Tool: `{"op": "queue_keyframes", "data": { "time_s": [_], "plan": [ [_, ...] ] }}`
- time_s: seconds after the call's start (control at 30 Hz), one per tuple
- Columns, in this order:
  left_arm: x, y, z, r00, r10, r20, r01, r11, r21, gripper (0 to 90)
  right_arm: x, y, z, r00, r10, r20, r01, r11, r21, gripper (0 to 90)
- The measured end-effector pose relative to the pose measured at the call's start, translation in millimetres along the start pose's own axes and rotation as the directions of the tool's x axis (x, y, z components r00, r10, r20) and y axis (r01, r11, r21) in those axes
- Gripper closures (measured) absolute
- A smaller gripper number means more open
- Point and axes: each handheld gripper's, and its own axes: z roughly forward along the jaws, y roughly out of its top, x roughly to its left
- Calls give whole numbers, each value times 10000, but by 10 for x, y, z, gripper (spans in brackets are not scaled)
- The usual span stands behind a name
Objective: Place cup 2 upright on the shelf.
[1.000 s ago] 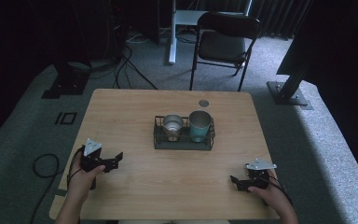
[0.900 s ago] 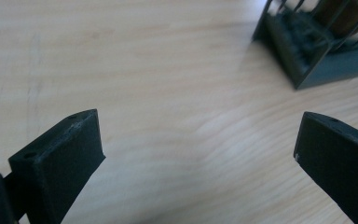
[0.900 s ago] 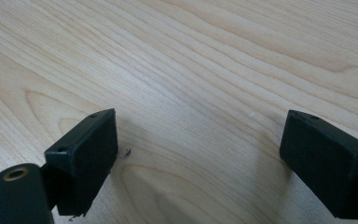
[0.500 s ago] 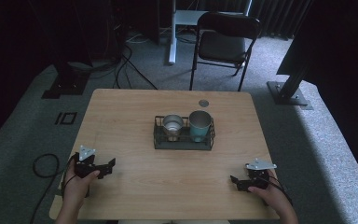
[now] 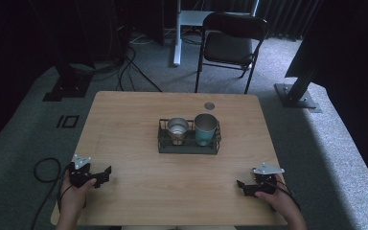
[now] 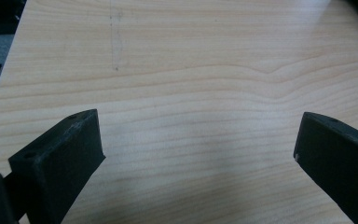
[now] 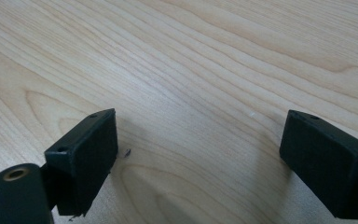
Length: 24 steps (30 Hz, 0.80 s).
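A black wire basket (image 5: 165, 142) stands at the middle of the wooden table (image 5: 134, 110). Inside it a metal cup (image 5: 177, 128) is upright on the left and a teal cup (image 5: 205, 128) is upright on the right. My left gripper (image 5: 106, 174) rests low at the table's front left corner, open, with bare wood between its jaws (image 6: 200, 154). At the front right my right gripper (image 5: 240, 186) also sits low on the table, open and holding nothing (image 7: 200, 154). Both are far from the basket.
A small round grommet (image 5: 209, 105) sits in the tabletop behind the basket. A black folding chair (image 5: 230, 45) stands beyond the far edge. Cables (image 5: 43, 167) lie on the floor at the left. Bare wood runs between the grippers along the front.
My left gripper has drawn back toward the front left corner and come down closer to the table. The right gripper, basket and cups have stayed put.
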Motion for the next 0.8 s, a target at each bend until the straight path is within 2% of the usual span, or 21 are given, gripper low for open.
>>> {"op": "queue_keyframes", "data": {
  "time_s": [0.03, 0.13, 0.37, 0.6, 0.8],
  "plan": [
    [8, -20, 0, 9998, 36, -171, -33, 9999, 157, 18, 0, 0, 0, 10000, -1, 2, 1, 10000, 3, 110],
    [18, -44, -3, 9994, -47, -355, 55, 9998, 215, 18, 0, 0, 0, 10000, 3, -1, -3, 10000, 0, 110],
    [41, -90, -28, 9992, -67, -403, 85, 9989, 461, 18, 0, 0, 0, 10000, -5, 1, 5, 10000, 0, 110],
    [97, -199, -21, 9982, -356, -491, 390, 9968, 699, 18, 0, 0, 0, 10000, 3, -1, -3, 10000, -1, 110],
    [126, -231, -38, 9968, -246, -754, 299, 9971, 699, 18, 0, 0, 0, 10000, 0, 0, 0, 10000, 3, 110]
  ]
}}
